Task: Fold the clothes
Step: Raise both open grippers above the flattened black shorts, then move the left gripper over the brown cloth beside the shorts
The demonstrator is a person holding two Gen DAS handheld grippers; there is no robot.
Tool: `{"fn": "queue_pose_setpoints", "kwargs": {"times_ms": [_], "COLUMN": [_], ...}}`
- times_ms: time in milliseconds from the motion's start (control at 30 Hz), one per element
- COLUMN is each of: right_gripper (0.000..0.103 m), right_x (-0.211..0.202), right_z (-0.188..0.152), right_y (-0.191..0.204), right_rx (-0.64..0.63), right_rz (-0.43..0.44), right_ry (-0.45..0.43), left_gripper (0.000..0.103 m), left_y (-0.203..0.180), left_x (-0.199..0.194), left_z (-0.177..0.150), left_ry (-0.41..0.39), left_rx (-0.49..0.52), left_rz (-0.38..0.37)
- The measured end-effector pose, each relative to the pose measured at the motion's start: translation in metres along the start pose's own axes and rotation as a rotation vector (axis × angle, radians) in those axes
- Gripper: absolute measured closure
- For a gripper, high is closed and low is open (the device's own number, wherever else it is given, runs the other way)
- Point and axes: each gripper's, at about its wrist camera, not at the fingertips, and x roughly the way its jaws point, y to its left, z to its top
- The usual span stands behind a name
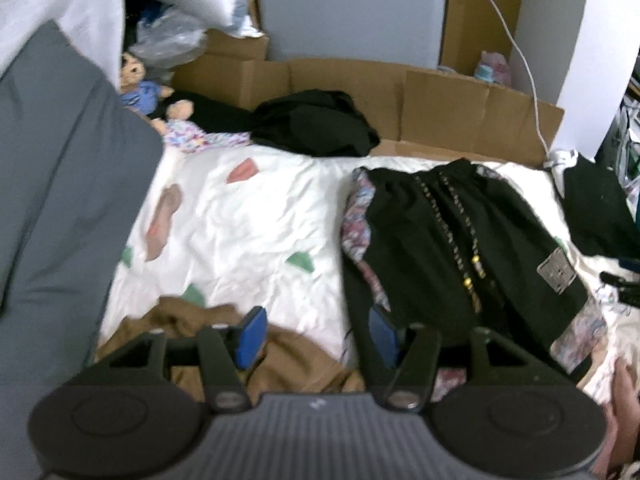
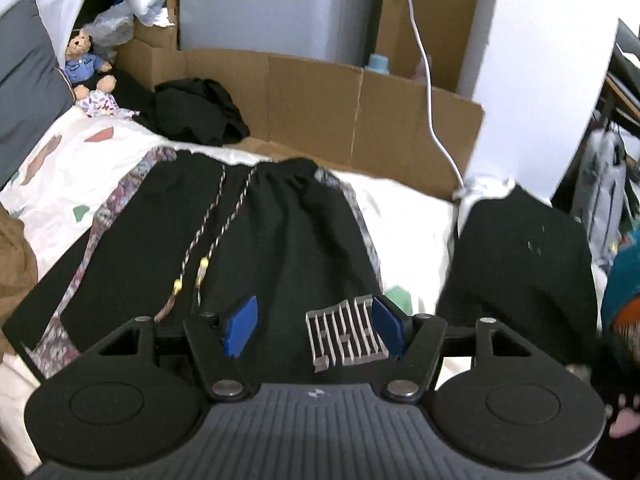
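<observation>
shorts [image 2: 248, 240] on bedsheet [image 1: 248, 216] | cardboard [image 2: 320, 96] behind | teddy bear [image 2: 86, 62] far-left

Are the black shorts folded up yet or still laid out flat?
Still spread flat. The black shorts lie open on the bed sheet, waistband and both drawstrings showing.

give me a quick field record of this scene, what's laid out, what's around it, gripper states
surface: white bedsheet with coloured patches
laid out: black drawstring shorts with patterned side panels, spread flat, waistband away from the cameras
drawstrings: two braided cords lying on the shorts' front
patch: grey woven label near a leg hem
other clothes: brown garment, crumpled; black pile, bunched at the cardboard
left gripper: open, holding nothing
right gripper: open above the shorts
</observation>
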Motion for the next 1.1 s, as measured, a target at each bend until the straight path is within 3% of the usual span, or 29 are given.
{"fn": "queue_pose_setpoints", "kwargs": {"times_ms": [100, 233, 433, 667, 800, 1000, 1100], "right_gripper": [0.035, 0.035, 0.035, 0.035, 0.035, 0.035, 0.035], "right_x": [-0.007, -0.01, -0.012, -0.002, 0.003, 0.013, 0.019], "right_z": [-0.016, -0.027, -0.031, -0.041, -0.048, -0.054, -0.055], "right_y": [-0.003, 0.002, -0.002, -0.001, 0.002, 0.005, 0.006], "right_rx": [0.071, 0.069, 0.133, 0.149, 0.119, 0.12, 0.146], "right_rz": [0.012, 0.023, 0.025, 0.035, 0.033, 0.018, 0.027], "right_ry": [-0.002, 0.002, -0.009, 0.021, 0.049, 0.09, 0.11], "left_gripper": [0.042, 0.042, 0.042, 0.038, 0.018, 0.013, 0.013], "left_y": [0.003, 0.008, -0.013, -0.017, -0.009, -0.003, 0.005], "left_x": [0.01, 0.024, 0.059, 0.116, 0.142, 0.173, 0.19], "left_z": [-0.022, -0.051, -0.072, -0.087, -0.097, -0.116, -0.124], "left_ry": [0.01, 0.022, 0.073, 0.162, 0.203, 0.278, 0.317], "left_rx": [-0.012, -0.029, 0.054, 0.071, 0.014, 0.031, 0.05], "left_rz": [-0.011, -0.027, -0.053, -0.005, -0.043, -0.081, -0.066]}}
